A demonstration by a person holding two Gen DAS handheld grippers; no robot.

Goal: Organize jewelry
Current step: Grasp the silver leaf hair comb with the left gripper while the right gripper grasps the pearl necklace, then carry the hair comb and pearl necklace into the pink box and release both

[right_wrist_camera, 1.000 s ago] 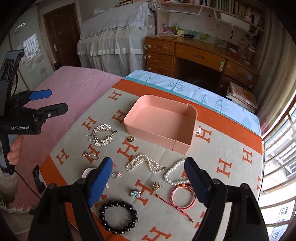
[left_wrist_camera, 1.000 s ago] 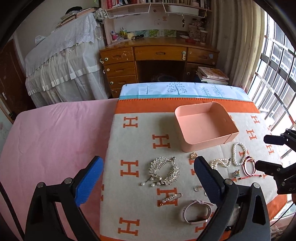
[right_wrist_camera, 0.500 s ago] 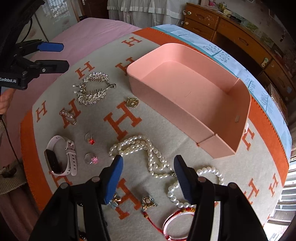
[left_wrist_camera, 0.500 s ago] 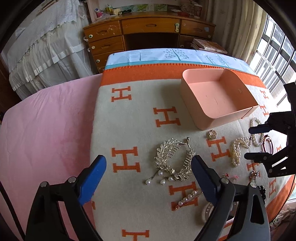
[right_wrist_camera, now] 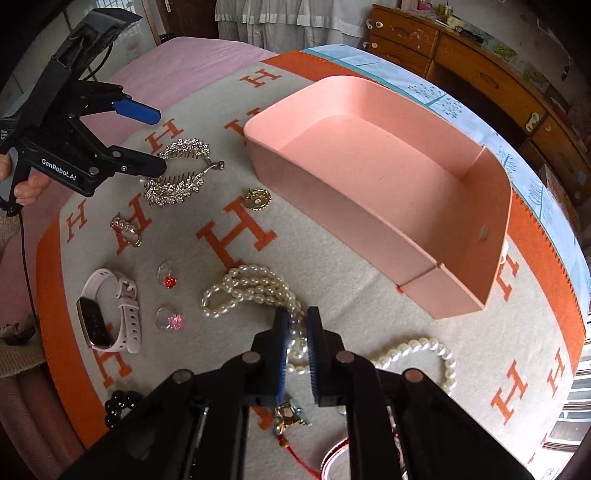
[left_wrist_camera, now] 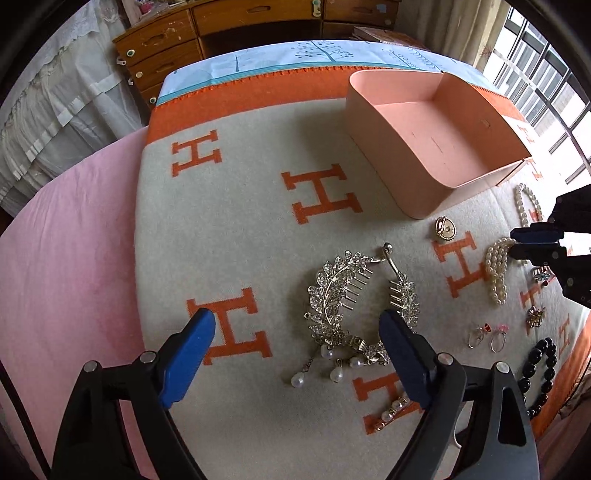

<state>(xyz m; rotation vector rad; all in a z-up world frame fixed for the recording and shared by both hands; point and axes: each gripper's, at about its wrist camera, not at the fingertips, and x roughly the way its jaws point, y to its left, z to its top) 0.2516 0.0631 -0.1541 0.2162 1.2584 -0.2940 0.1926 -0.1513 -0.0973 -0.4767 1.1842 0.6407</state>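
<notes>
A pink box (left_wrist_camera: 436,136) (right_wrist_camera: 388,177) stands empty on the H-patterned blanket. My left gripper (left_wrist_camera: 295,328) is open, low over a silver leaf hair comb (left_wrist_camera: 340,299) (right_wrist_camera: 181,173), its right finger at the comb's right side. My right gripper (right_wrist_camera: 295,321) is shut on a multi-strand pearl bracelet (right_wrist_camera: 251,291) (left_wrist_camera: 496,269) that still lies on the blanket. A second pearl strand (right_wrist_camera: 417,354) lies to its right. A gold brooch (left_wrist_camera: 445,229) (right_wrist_camera: 258,199) lies by the box.
A pink watch (right_wrist_camera: 107,314), two rings (right_wrist_camera: 168,280), a pearl hair clip (right_wrist_camera: 127,229), a black bead bracelet (left_wrist_camera: 541,373), charms and a red bangle (right_wrist_camera: 336,458) lie on the blanket (left_wrist_camera: 258,206). A wooden desk (left_wrist_camera: 229,22) stands behind.
Both grippers came down and forward. My right gripper closed from open onto the pearl bracelet. My left gripper moved over the hair comb and stayed open.
</notes>
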